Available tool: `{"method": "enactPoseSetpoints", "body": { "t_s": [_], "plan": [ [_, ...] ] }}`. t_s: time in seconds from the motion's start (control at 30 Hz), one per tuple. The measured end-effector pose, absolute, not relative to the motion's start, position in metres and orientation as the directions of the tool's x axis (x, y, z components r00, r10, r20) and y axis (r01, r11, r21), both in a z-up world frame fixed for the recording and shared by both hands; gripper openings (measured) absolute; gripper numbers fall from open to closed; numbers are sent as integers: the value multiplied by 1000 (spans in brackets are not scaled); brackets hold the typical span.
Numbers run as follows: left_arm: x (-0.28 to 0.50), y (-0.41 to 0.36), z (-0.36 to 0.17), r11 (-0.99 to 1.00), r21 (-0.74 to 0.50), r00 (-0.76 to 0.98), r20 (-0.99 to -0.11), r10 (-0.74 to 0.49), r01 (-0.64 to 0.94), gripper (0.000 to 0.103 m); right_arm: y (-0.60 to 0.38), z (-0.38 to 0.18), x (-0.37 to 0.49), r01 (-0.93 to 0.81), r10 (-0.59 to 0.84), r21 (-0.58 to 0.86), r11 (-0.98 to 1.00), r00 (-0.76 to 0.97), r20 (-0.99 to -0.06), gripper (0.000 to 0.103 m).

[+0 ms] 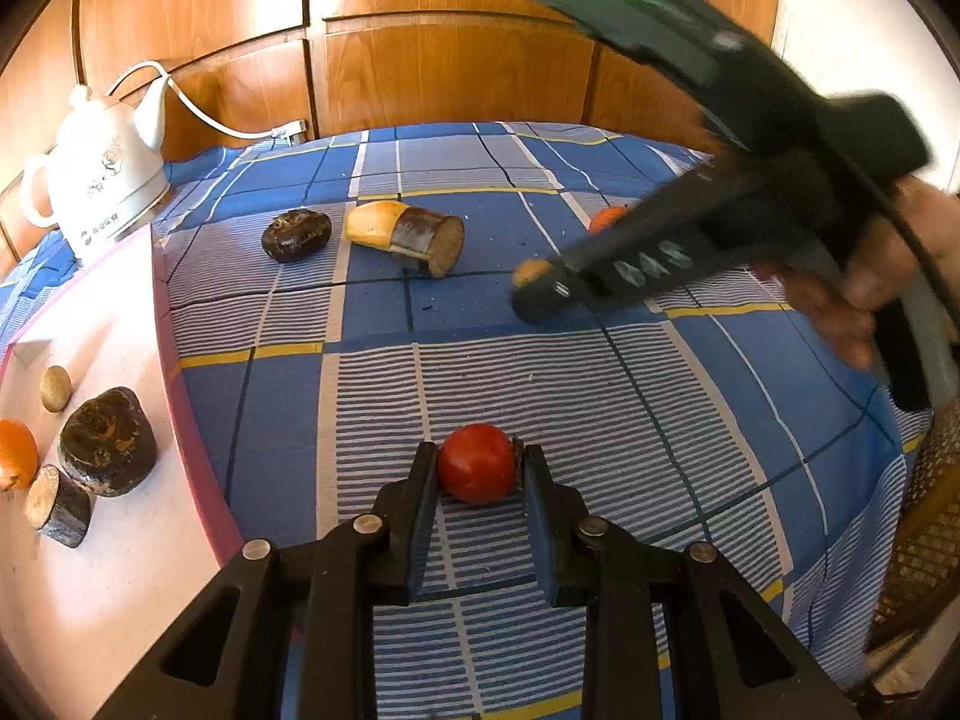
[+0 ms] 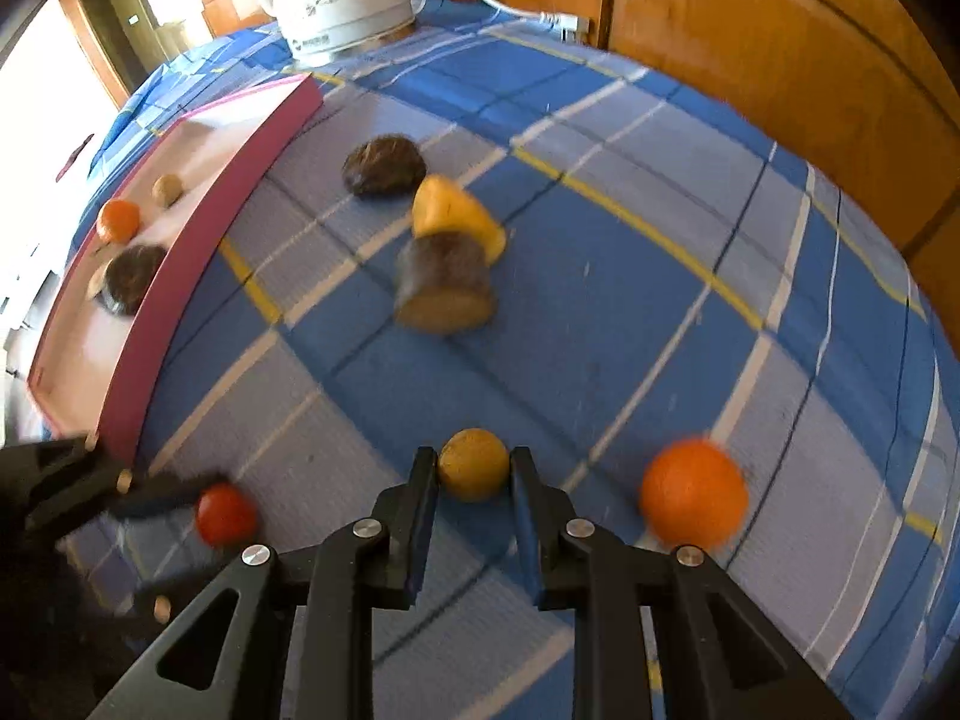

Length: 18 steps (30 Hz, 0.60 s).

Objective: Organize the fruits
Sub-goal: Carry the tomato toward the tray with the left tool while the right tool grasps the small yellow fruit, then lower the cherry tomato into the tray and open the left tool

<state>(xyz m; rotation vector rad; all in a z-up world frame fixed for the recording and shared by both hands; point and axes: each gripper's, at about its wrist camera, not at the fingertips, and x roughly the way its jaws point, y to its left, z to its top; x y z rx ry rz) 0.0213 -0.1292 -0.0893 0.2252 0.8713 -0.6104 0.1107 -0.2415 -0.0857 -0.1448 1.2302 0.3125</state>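
Note:
My left gripper (image 1: 478,461) is shut on a red tomato (image 1: 477,463) resting on the blue checked cloth; the tomato also shows in the right wrist view (image 2: 226,514). My right gripper (image 2: 473,463) is shut on a small yellow-brown round fruit (image 2: 473,464), also on the cloth; it shows blurred in the left wrist view (image 1: 531,272). An orange (image 2: 693,495) lies just right of the right gripper. A pink-rimmed white tray (image 1: 180,396) at the left holds an orange (image 1: 15,455), a small tan fruit (image 1: 55,388) and dark brown pieces (image 1: 108,441).
A dark brown fruit (image 1: 296,235), a yellow piece (image 1: 373,224) and a brown log-like piece (image 1: 429,241) lie mid-table. A white kettle (image 1: 99,174) with a cord stands at the back left. Wooden panels back the table. The table edge drops at the right.

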Motion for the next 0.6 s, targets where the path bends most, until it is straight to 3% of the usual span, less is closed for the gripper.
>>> {"method": "enactPoseSetpoints", "body": {
  "t_s": [0.6],
  "plan": [
    [23,-113,-69,820,-150,458,-767,-449,553,27,-259,-90,87,-260,214,137,956,297,-931,24]
  ]
}}
